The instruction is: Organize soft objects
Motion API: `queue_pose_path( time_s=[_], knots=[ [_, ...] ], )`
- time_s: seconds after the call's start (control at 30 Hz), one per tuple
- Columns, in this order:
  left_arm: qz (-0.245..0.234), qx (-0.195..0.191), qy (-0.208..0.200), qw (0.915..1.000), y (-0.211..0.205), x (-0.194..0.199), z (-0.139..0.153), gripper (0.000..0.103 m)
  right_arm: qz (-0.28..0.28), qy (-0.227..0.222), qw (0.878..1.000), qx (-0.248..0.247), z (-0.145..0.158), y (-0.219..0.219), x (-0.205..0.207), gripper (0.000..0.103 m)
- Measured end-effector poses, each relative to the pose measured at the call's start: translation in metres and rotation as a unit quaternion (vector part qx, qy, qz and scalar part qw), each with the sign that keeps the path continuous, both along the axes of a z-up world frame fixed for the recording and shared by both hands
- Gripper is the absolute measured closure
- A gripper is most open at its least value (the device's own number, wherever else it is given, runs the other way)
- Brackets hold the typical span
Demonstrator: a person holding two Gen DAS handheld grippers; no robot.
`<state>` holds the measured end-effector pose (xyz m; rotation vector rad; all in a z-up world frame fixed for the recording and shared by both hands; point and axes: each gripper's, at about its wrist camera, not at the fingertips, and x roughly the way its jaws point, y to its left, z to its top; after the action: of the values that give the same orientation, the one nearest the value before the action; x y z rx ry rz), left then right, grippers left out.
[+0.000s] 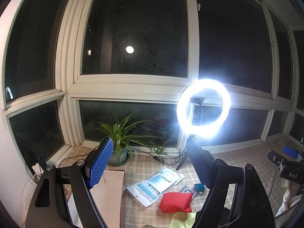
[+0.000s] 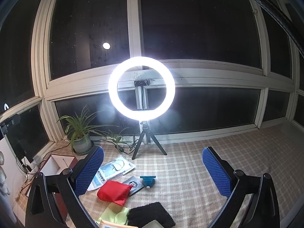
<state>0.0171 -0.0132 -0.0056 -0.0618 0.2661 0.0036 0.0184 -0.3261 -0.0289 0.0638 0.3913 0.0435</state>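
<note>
Red fabric pouch [image 2: 114, 191] lies low and left of centre in the right wrist view, long axis slanting. Right gripper [image 2: 152, 172] spread wide, empty, above it. Left gripper [image 1: 150, 163] also wide, empty; pouch [image 1: 175, 202] at lower centre between its fingers, seemingly nearer.

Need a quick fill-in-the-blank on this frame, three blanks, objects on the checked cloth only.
1. The red fabric pouch lies partly on a ____ packet.
2. The white-and-blue plastic face-mask packet lies nearer the potted green plant than the ____ fuzzy cloth does.
3. The lit ring light stands on a black ____.

Missing words: dark; black; tripod
</note>
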Motion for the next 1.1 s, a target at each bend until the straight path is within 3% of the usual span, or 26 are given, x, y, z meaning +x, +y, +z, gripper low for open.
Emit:
queue_pose_path(
  time_s=[1.1],
  knots=[
    [-0.003, 0.000, 0.007, 1.0000, -0.006, 0.013, 0.004, 0.023, -0.005, 0.008, 1.000, -0.001, -0.007, -0.002, 0.007, 0.000]
  ],
)
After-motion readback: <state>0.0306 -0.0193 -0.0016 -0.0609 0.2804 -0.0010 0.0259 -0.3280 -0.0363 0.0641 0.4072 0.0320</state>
